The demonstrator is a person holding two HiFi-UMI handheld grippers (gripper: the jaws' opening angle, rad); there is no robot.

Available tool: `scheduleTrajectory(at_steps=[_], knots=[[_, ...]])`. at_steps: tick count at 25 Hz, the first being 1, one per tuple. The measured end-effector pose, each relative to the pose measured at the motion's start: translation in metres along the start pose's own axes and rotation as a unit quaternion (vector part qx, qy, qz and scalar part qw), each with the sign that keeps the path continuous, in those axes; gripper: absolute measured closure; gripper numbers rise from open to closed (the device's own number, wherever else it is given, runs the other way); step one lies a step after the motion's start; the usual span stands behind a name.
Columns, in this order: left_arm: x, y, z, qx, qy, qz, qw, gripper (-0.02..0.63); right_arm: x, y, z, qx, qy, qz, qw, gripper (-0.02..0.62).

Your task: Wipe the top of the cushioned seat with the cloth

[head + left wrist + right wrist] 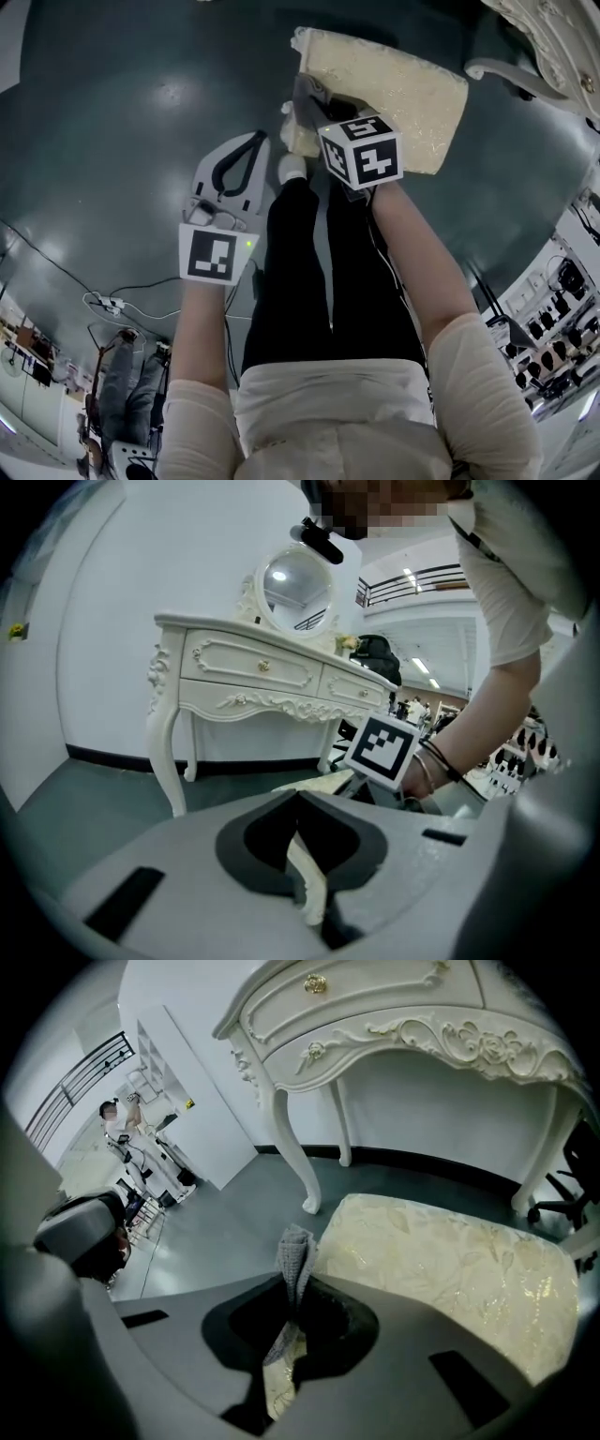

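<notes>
Right gripper view, not left's, shows right tongs (298, 1288) clamping cloth (296, 1249).

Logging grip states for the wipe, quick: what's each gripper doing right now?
Left gripper: shut, nothing between its jaws.
Right gripper: shut on the grey knitted cloth.

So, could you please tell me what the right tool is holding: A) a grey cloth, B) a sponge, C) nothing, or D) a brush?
A: the right gripper view shows the cloth pinched between the jaws of the right tool.
</notes>
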State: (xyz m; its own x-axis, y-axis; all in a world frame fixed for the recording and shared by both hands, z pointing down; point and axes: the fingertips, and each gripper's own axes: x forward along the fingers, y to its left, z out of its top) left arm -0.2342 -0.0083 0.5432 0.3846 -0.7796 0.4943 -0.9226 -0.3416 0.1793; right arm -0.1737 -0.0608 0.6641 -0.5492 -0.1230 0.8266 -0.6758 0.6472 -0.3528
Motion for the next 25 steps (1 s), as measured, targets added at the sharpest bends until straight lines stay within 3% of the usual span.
scheduleTrajectory(at_steps=[9,25], knots=[[0.027,-0.027,0.005,-0.009,0.001,-0.002,1.0,0.604,-0.007,-0.035,-0.013,-0.004,0.015,0.001,1.0,0.568],[0.071,-0.111,0.024,0.011,0.005,-0.036,0.9993,0.604,-0.063,-0.114,-0.05,0.019,0.007,-0.023,1.0,0.569]])
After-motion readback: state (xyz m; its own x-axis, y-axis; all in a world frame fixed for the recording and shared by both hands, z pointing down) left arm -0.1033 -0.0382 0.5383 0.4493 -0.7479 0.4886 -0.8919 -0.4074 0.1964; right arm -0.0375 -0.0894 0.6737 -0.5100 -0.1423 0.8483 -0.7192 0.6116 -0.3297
